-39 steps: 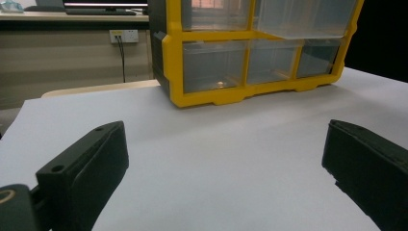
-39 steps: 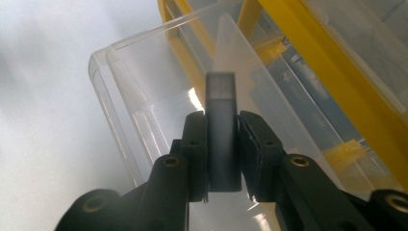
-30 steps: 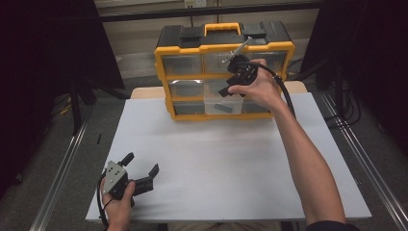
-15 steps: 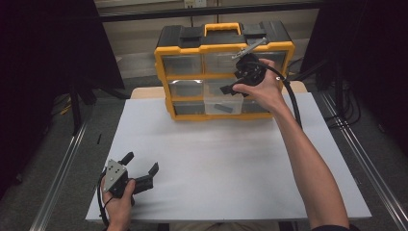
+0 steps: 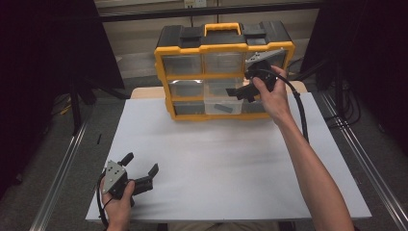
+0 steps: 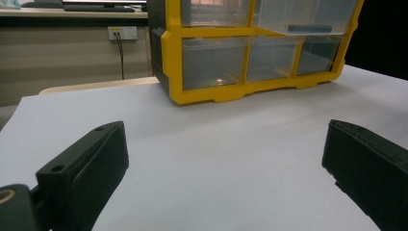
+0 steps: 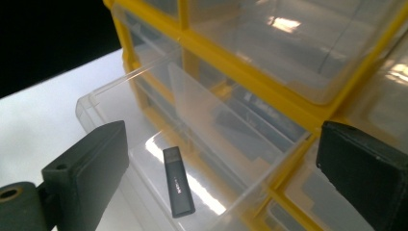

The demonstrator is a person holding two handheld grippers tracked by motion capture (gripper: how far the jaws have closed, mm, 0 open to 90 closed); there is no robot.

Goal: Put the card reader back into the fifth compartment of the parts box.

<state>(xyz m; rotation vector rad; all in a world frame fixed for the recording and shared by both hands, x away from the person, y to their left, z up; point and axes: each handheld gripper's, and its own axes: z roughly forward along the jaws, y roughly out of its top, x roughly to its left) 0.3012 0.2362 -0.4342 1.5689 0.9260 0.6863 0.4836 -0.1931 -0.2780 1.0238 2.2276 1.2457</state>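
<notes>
In the high view a yellow organiser (image 5: 223, 72) with clear drawers stands at the upper middle of the frame, on the far edge of a white sheet (image 5: 226, 163) that covers the table. Its middle drawer (image 5: 222, 100) is pulled out toward the viewer, and a dark stick (image 5: 222, 107) lies flat on its floor. The right gripper (image 5: 240, 91) hangs right of centre in the upper half, just beside the open drawer, its jaws pointing left toward it; the cable loops down along the forearm. In the right gripper view the jaws stand wide at the lower left and lower right corners, having just been opening, with nothing pressed between them; the stick (image 7: 178, 188) lies in the gap at lower centre, inside the drawer (image 7: 144, 125) and apart from both jaws, one end toward the bottom edge. The left gripper (image 5: 139, 175) rests at the lower left of the high view, on the sheet and well apart from the organiser, held by the left hand (image 5: 118, 204). In the left gripper view its jaws are spread wide over bare sheet (image 6: 221, 159), gripping nothing, with the organiser (image 6: 255, 53) in the upper middle of the frame
</notes>
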